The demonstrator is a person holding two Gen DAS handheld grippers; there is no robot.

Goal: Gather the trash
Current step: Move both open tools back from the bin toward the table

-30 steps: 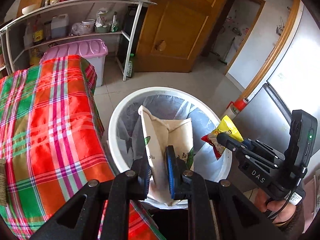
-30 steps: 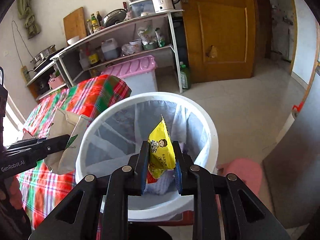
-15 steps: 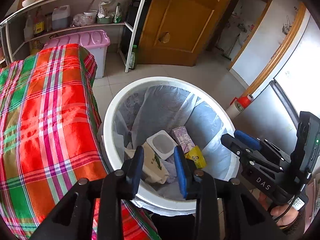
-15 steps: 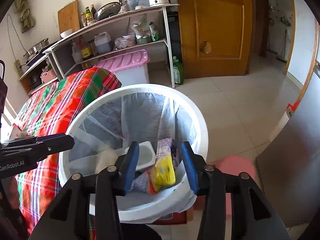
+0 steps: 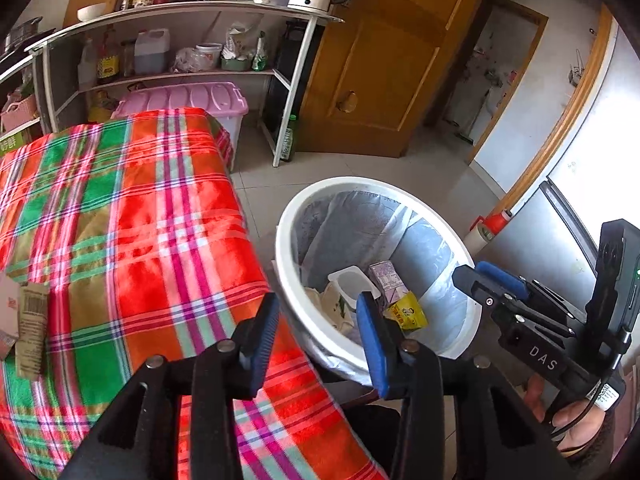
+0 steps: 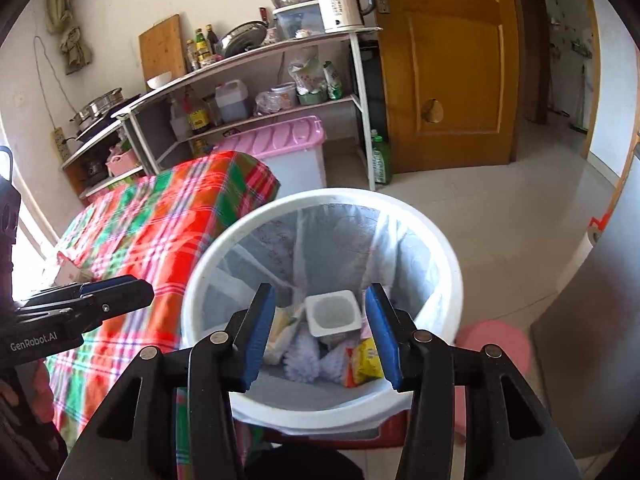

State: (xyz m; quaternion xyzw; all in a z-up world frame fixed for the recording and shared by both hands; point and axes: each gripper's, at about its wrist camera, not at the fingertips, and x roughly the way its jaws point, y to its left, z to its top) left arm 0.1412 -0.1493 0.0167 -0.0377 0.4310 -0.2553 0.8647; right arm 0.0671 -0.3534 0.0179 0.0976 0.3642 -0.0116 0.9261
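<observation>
A white trash bin (image 5: pixel 424 196) with a clear liner stands on the floor beside the table; it also shows in the right wrist view (image 6: pixel 452 264). Inside lie a yellow snack packet (image 5: pixel 406 312) (image 6: pixel 366 362), a white plastic cup (image 5: pixel 354 282) (image 6: pixel 332 314), a purple carton (image 5: pixel 386 280) and a beige paper bag (image 5: pixel 334 308). My left gripper (image 5: pixel 318 328) is open and empty at the bin's near-left rim. My right gripper (image 6: pixel 320 330) is open and empty above the bin. More trash, a brown wrapper (image 5: pixel 30 330), lies on the table at far left.
The table wears a red, green and pink plaid cloth (image 5: pixel 132 220). A pink-lidded storage box (image 5: pixel 188 100) and a white shelf rack (image 5: pixel 180 16) with bottles and a kettle stand behind. A wooden door (image 5: pixel 372 80) is beyond. A pink stool (image 6: pixel 496 344) sits right of the bin.
Both grippers opened: the paper bag fell from the left one and the yellow snack packet from the right into the bin. The left gripper then drew back left toward the table.
</observation>
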